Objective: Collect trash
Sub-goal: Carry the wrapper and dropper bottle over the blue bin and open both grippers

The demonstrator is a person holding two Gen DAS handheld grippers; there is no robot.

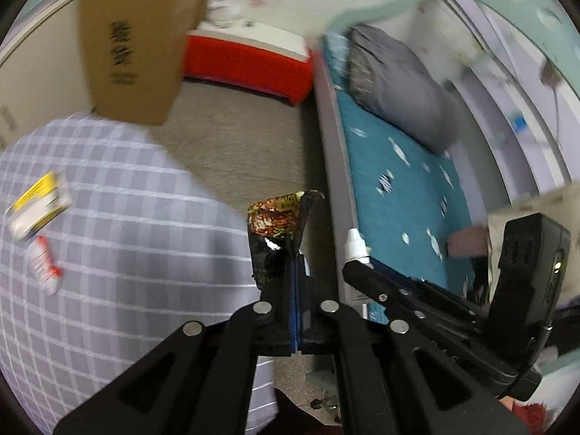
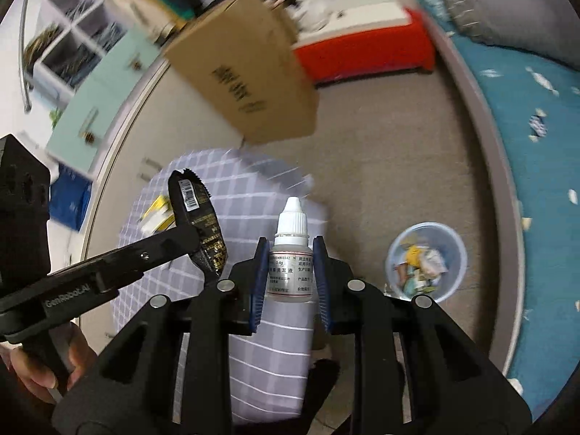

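1. The left gripper (image 1: 295, 264) had its jaws clenched on a dark snack wrapper (image 1: 275, 232), which stood up out of the blue pads, crumpled and clear of everything below it.
2. The right gripper (image 2: 290, 272) was grasping a small white dropper bottle (image 2: 291, 250) upright, cap up, with the pads pressing its labelled sides.
3. Both pieces were therefore already picked up and held in the air over the floor, between the checked-cloth bench (image 1: 119, 239) and the bed (image 1: 398, 188).
4. A pale blue trash bin (image 2: 426, 259) sat on the carpet near the bed's edge, to the right of the bottle in the right wrist view (it already held a mix of paper and wrappers, so some collecting looked done).
5. Neither held item was over the bin yet, so in my judgement carrying and dropping both still remained.
6. On the bench there still lay a yellow-and-white box (image 1: 38, 204) and, just beside it, a small red-and-white tube (image 1: 43, 266), which probably counted as trash to fetch afterwards.
7. A cardboard box (image 1: 137, 36) stood beyond the bench; whether it belonged to the task could not be told.
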